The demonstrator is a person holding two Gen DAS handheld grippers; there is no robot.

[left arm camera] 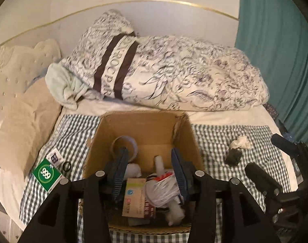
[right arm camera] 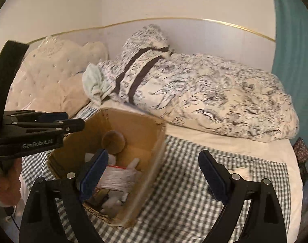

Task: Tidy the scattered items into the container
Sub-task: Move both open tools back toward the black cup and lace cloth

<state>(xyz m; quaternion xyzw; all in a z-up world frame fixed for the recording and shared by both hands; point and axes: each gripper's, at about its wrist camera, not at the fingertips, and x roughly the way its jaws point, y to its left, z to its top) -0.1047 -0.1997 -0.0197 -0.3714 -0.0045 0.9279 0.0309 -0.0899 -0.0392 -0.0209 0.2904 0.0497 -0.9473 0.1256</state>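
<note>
1. The open brown cardboard box (left arm camera: 141, 129) stands on the checked cloth (left arm camera: 214, 139) and holds a crinkled plastic bag (left arm camera: 162, 190) and a tape roll (left arm camera: 124, 144).
2. The left gripper (left arm camera: 150, 170) hovers above it, jaws half apart, holding nothing.
3. The right gripper (right arm camera: 154, 174) has wide, empty jaws.
4. A green "999" carton (left arm camera: 46, 174) and white crumpled tissue (left arm camera: 241, 142) lie outside.

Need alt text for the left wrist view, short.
Left gripper, open, hovers over a cardboard box on a checked bedspread, with nothing between its pads. A green packet and a crumpled tissue lie outside the box.
</note>
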